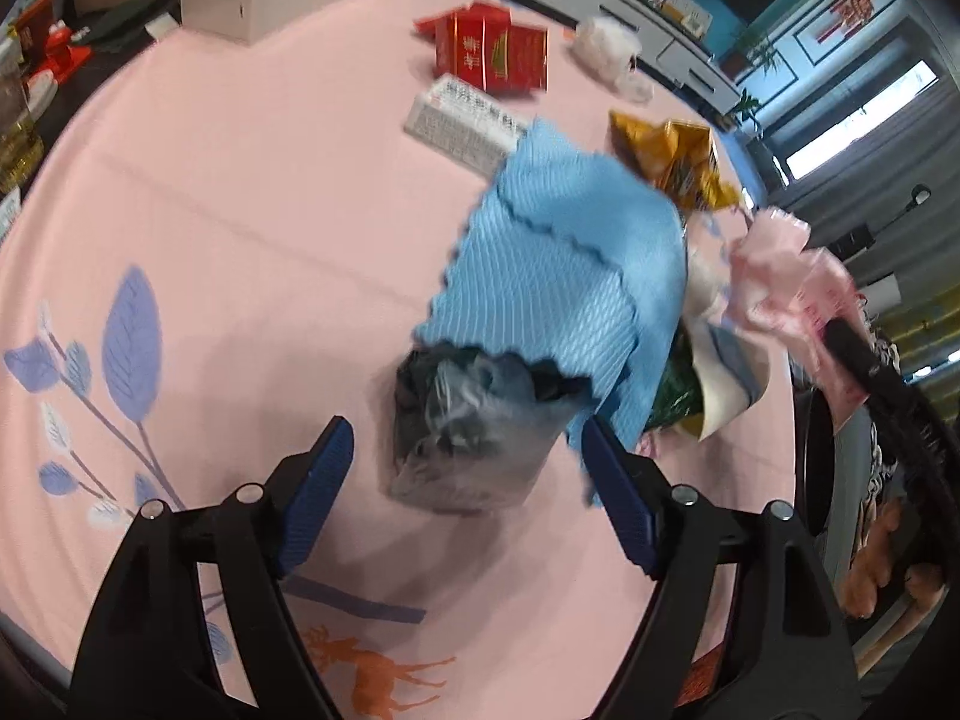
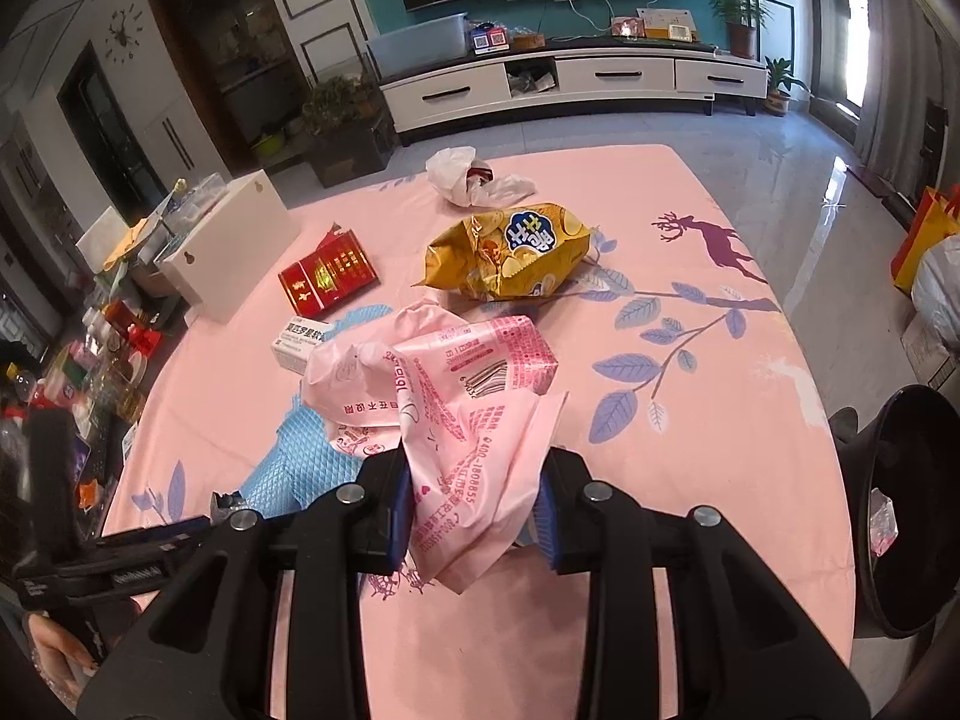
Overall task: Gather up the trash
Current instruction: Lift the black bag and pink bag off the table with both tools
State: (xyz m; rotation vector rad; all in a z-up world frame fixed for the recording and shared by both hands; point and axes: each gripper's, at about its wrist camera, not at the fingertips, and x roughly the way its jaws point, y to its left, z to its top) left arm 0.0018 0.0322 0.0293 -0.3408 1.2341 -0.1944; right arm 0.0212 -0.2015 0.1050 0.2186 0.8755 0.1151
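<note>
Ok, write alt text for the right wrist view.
The right hand-held gripper pinches a crumpled pink wrapper above a pink tablecloth. Beyond lie a yellow chip bag, a red carton and a blue cloth; a black bin stands at right.

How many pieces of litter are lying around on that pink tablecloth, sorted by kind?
Soft wrappers and bags: 4 (yellow crisp bag, pink printed plastic wrapper, white crumpled plastic bag, grey-clear plastic bag)
Cardboard boxes: 2 (red carton, small white printed box)
Cloths: 1 (blue ribbed cloth)
Total: 7
</note>
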